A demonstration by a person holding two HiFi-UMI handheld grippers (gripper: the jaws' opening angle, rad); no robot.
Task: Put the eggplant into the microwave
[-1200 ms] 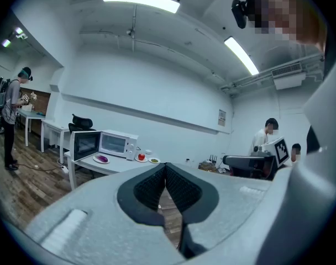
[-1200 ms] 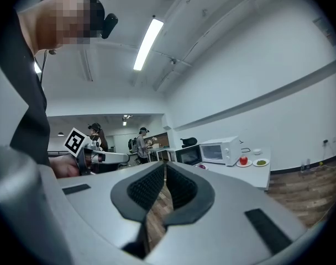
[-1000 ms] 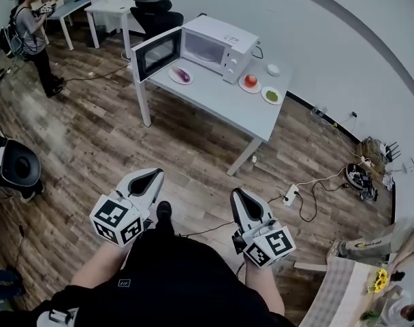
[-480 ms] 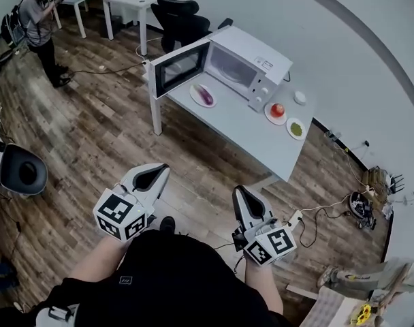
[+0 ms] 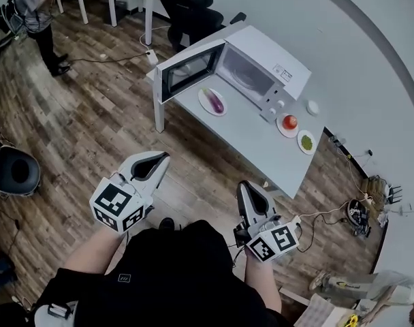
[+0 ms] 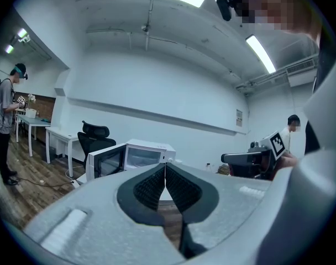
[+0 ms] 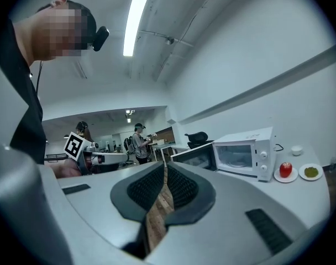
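A purple eggplant lies on a white plate on the white table, just in front of the white microwave. The microwave door stands swung open to the left. Both grippers hang over the wood floor, well short of the table. My left gripper is shut with nothing in it, and the right gripper is shut and empty too. The left gripper view looks past its closed tips to the microwave. The right gripper view shows the microwave beyond its closed tips.
A plate with a red fruit, a plate with something green and a small white bowl sit right of the microwave. A black office chair stands behind the table. A person stands far left. Cables and a power strip lie by the wall.
The table and microwave have drawn closer and shifted right in the head view as both grippers were carried forward. Both stayed shut and empty.
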